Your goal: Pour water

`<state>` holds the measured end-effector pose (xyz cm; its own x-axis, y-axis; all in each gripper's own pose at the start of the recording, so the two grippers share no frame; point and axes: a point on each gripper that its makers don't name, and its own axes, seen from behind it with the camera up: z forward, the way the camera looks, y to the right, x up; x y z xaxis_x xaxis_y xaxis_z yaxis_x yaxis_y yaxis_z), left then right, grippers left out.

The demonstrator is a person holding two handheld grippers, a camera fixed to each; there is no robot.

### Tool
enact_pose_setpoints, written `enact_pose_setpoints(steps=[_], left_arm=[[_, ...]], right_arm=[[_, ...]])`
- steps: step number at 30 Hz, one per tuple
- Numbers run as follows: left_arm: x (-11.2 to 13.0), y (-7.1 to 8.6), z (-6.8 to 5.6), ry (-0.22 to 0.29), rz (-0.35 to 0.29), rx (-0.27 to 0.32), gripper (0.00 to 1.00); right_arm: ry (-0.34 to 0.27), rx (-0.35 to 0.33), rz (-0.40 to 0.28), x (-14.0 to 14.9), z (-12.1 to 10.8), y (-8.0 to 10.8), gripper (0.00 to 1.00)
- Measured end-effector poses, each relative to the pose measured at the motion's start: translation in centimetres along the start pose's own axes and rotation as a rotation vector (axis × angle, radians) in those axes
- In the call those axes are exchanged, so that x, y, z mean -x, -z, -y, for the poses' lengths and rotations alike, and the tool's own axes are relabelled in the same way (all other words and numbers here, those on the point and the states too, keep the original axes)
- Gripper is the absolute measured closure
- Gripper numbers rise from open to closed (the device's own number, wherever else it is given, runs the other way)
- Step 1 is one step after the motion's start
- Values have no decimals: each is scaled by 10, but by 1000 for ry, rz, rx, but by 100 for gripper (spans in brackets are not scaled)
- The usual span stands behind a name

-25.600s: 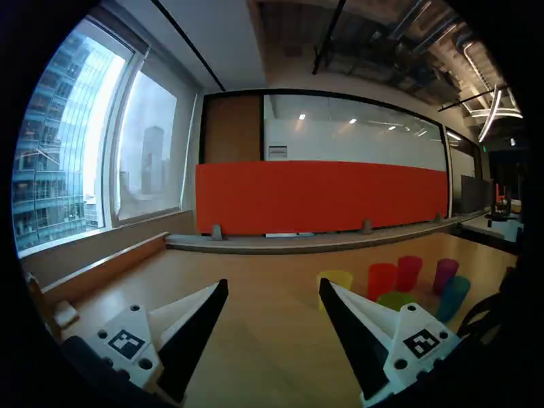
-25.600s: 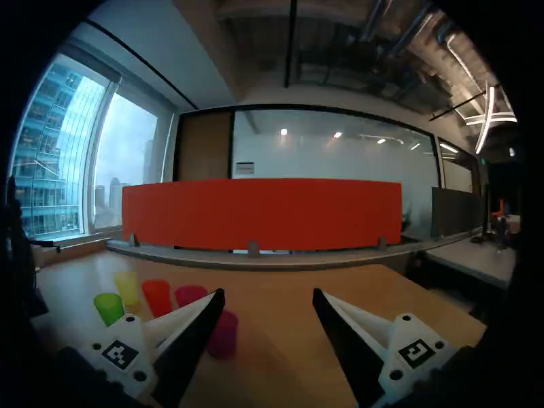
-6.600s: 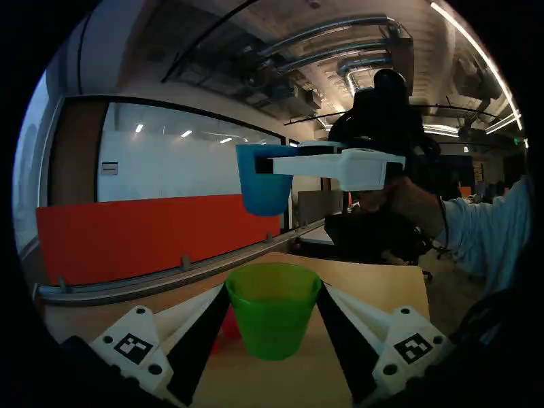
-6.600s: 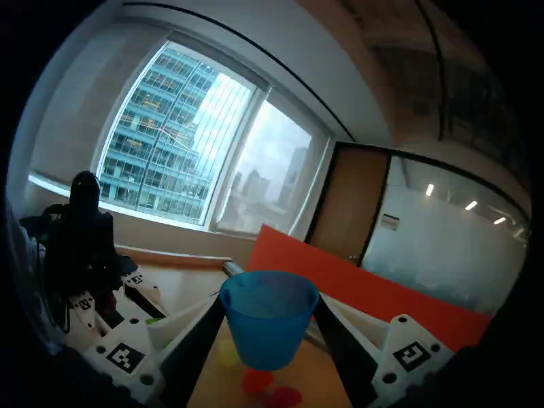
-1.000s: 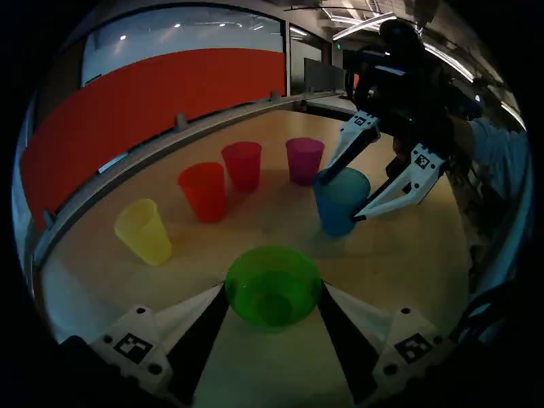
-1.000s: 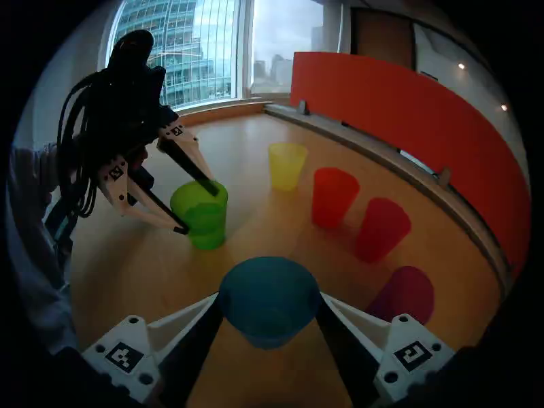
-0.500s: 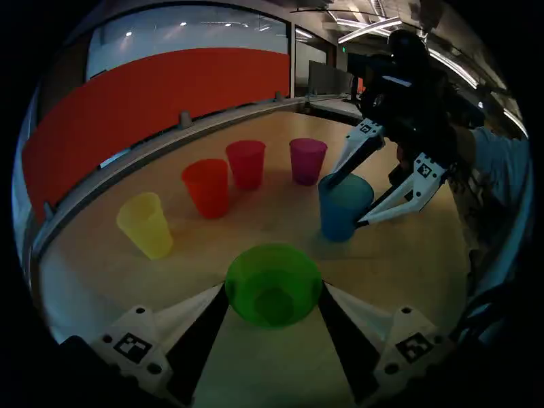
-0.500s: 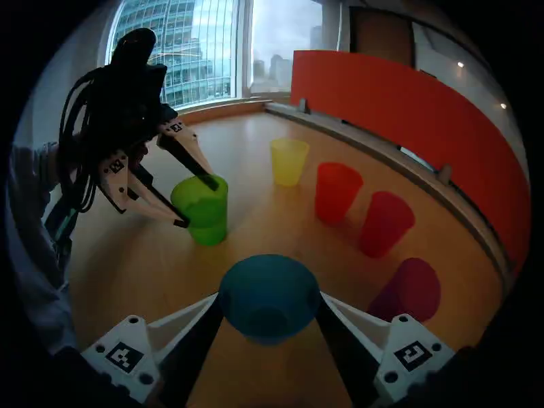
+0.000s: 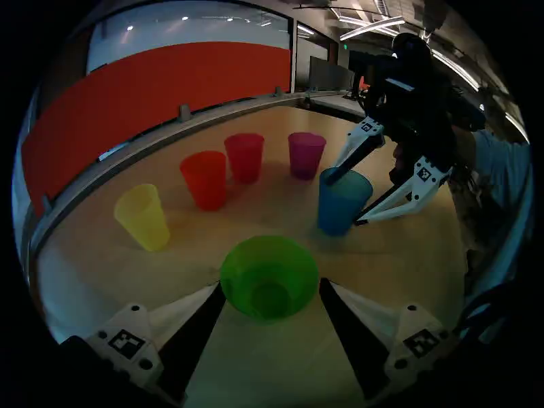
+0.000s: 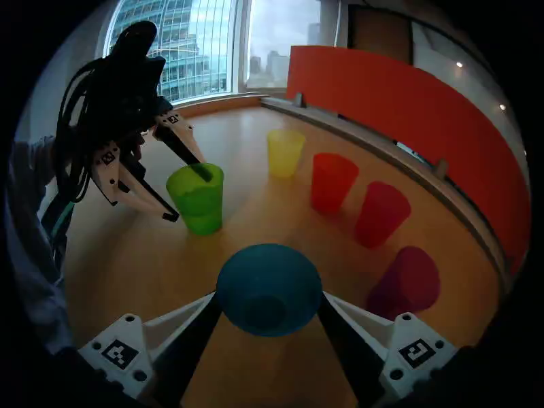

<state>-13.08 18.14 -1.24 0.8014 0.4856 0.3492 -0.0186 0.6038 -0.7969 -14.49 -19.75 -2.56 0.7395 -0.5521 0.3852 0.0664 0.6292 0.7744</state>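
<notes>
A green cup (image 9: pixel 268 277) stands upright on the wooden table (image 9: pixel 381 258), held between the fingers of my left gripper (image 9: pixel 270 284), which is shut on it. A blue cup (image 10: pixel 269 289) sits upright with my right gripper (image 10: pixel 269 294) shut on its sides. In the right gripper view the left gripper (image 10: pixel 189 196) clasps the green cup (image 10: pixel 197 197) at the left. In the left gripper view the right gripper (image 9: pixel 343 201) clasps the blue cup (image 9: pixel 342 202) at the right. Whether either cup holds water I cannot tell.
A curved row of cups stands behind: yellow (image 9: pixel 143 217), orange (image 9: pixel 204 178), red (image 9: pixel 243 156) and magenta (image 9: pixel 305 154). An orange-red divider panel (image 9: pixel 156 81) runs along the table's far edge. A person's sleeve (image 9: pixel 500 153) is at the right. Windows (image 10: pixel 197 47) lie beyond.
Both grippers have barely moved, each holding its cup upright low on the table. The cups sit a little nearer and larger in their own views.
</notes>
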Motion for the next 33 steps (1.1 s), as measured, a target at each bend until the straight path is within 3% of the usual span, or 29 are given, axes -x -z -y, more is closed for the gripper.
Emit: enact_pose_setpoints(steps=[16, 33], left_arm=[[16, 24, 12, 20, 3, -69, 0], [21, 77, 30, 48, -75, -224, 0]], right_arm=[[-29, 44, -5, 18, -4, 20, 0], [-102, 155, -77, 30, -23, 69, 0]])
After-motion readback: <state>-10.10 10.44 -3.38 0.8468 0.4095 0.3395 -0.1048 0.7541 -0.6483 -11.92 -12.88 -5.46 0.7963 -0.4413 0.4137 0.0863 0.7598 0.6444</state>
